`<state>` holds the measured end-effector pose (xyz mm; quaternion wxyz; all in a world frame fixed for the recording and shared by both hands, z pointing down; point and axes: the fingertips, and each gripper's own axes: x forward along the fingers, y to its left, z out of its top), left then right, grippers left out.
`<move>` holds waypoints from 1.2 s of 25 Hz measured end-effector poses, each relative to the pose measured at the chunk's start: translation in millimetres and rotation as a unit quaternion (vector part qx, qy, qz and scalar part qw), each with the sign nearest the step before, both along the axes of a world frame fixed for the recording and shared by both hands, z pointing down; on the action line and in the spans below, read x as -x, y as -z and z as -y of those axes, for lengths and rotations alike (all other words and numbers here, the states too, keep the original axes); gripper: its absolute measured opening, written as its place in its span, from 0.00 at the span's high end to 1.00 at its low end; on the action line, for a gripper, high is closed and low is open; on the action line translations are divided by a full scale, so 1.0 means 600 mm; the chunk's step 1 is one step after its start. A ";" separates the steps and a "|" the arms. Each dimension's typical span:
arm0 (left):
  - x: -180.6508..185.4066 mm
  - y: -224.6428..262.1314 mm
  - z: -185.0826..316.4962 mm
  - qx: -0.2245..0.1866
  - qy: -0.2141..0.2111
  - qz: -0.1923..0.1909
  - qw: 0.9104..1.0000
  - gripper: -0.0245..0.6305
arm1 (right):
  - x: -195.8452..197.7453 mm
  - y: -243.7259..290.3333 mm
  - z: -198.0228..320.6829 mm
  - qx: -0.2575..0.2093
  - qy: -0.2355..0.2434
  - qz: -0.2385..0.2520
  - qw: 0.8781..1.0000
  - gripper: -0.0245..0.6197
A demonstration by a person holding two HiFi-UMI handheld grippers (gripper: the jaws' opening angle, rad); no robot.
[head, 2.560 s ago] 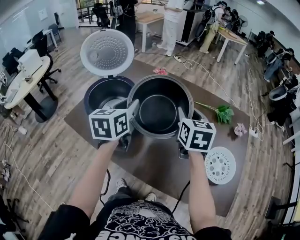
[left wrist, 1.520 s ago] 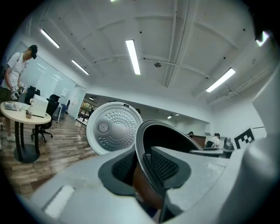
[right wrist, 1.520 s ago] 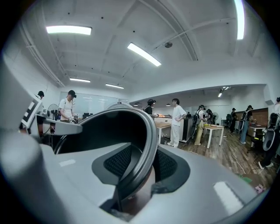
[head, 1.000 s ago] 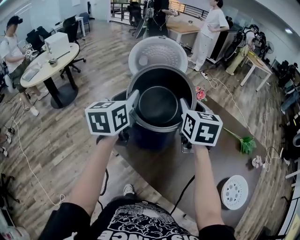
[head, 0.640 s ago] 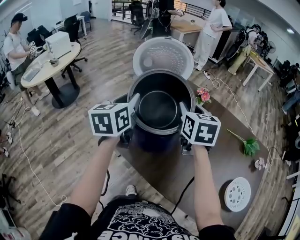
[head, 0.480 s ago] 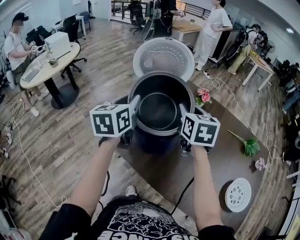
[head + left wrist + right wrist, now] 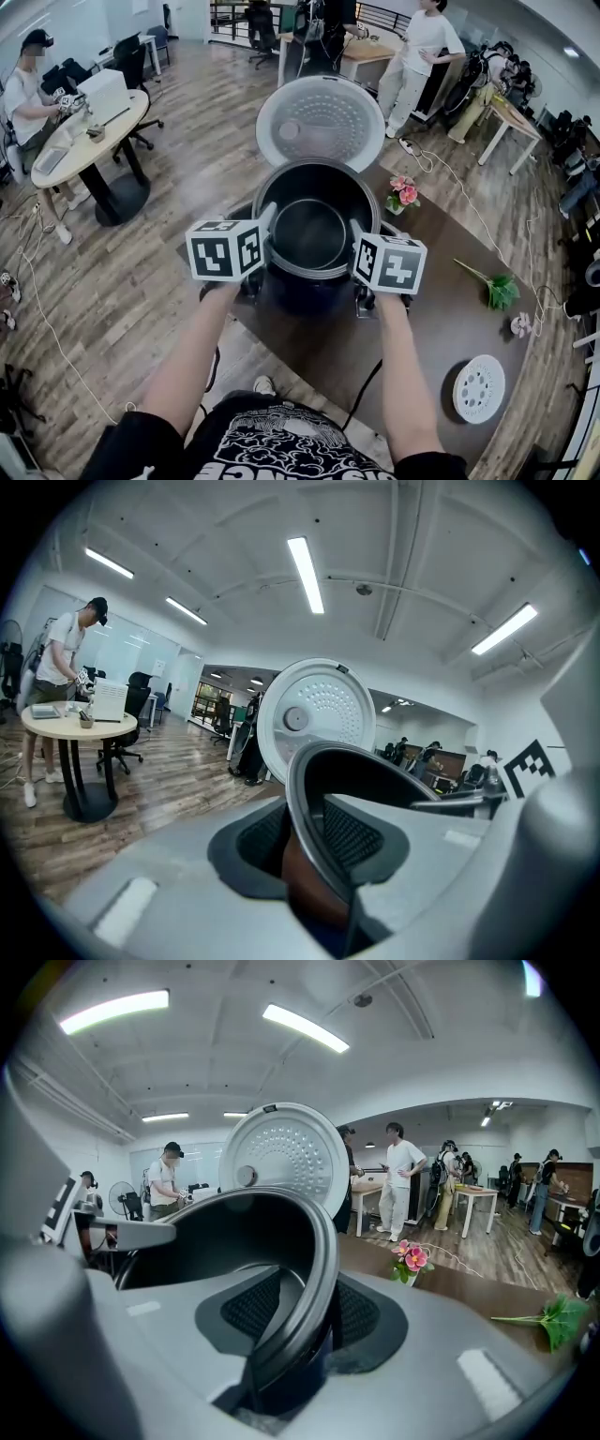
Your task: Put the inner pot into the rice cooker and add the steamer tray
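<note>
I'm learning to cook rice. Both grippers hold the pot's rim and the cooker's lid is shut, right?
No, the lid is open, standing up behind the inner pot; the head view shows it. The left gripper and right gripper do hold its rim.

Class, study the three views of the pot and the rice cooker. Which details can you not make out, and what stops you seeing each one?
- Rice cooker cavity: in the head view the inner pot covers it, so whether the pot is seated is unclear.
- Left claw and right claw tips: in the head view the marker cubes cover them.
- Pot's underside: in both gripper views the claws' own bodies block it.
- Steamer tray: it lies outside both gripper views.
</note>
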<state>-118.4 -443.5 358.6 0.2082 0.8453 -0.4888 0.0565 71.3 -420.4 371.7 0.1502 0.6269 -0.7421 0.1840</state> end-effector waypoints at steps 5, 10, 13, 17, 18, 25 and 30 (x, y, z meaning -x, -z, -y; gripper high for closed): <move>-0.003 -0.029 0.004 0.012 -0.004 0.019 1.000 0.80 | -0.003 -0.032 0.000 0.020 -0.004 -0.013 1.000 0.72; -0.009 -0.053 0.010 0.022 -0.013 0.032 0.999 0.79 | -0.008 -0.056 0.003 0.034 -0.007 -0.020 0.999 0.72; -0.011 -0.065 0.012 0.026 -0.015 0.040 0.999 0.79 | -0.009 -0.067 0.004 0.039 -0.006 -0.029 0.999 0.71; -0.015 -0.077 0.013 0.028 -0.019 0.048 0.998 0.78 | -0.013 -0.080 0.005 0.042 -0.006 -0.038 0.998 0.70; -0.015 -0.080 0.014 0.028 -0.020 0.048 0.998 0.78 | -0.013 -0.081 0.006 0.042 -0.006 -0.038 0.998 0.70; -0.015 -0.087 0.016 0.026 -0.021 0.065 0.997 0.76 | -0.012 -0.082 0.007 0.043 -0.006 -0.039 0.998 0.70; -0.014 -0.095 0.019 0.031 -0.023 0.076 0.996 0.74 | -0.011 -0.084 0.010 0.042 -0.007 -0.042 0.998 0.69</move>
